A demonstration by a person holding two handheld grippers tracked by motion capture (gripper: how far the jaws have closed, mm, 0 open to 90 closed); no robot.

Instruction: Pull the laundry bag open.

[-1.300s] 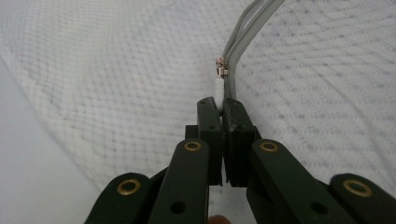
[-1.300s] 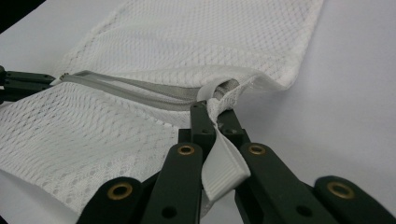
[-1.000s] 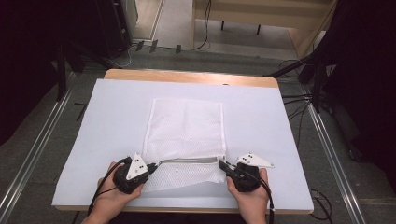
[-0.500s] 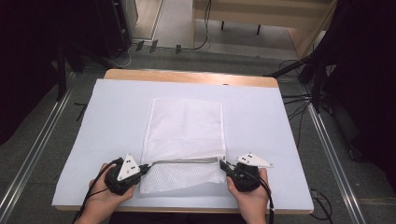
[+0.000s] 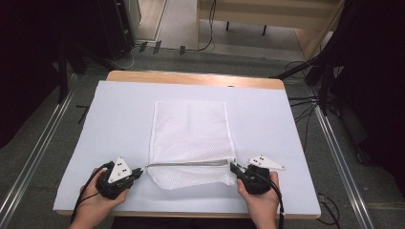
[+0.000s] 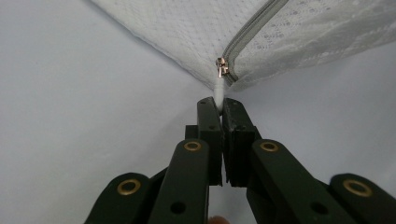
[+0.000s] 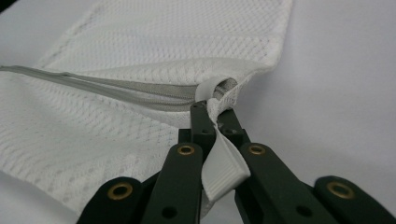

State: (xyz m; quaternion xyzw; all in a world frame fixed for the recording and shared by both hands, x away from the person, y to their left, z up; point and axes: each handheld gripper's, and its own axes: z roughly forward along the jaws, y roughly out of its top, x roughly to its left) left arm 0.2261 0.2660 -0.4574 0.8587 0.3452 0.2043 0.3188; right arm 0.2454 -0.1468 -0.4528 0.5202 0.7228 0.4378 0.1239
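A white mesh bag [image 5: 191,129] lies flat on the white table cover [image 5: 277,124]. Its grey zipper [image 5: 186,163] runs across near the front end. At the bag's left corner my left gripper [image 5: 140,170] is shut on the white pull tab [image 6: 218,93] of the metal slider [image 6: 222,69], which sits at the zipper's left end. My right gripper [image 5: 232,167] is shut on a white ribbed strap [image 7: 224,168] at the bag's right corner. The zipper [image 7: 116,88] stretches taut between the two grippers, and a fold of mesh hangs toward the front edge.
The cover reaches to the wooden table's far edge [image 5: 191,78]. Metal rails [image 5: 33,157] run along the floor on both sides. Cables [image 5: 305,102] lie on the floor at the right, with dark stands behind.
My left gripper has moved left with the pull tab, and the zipper line now reaches the bag's left corner. The right gripper has stayed in place.
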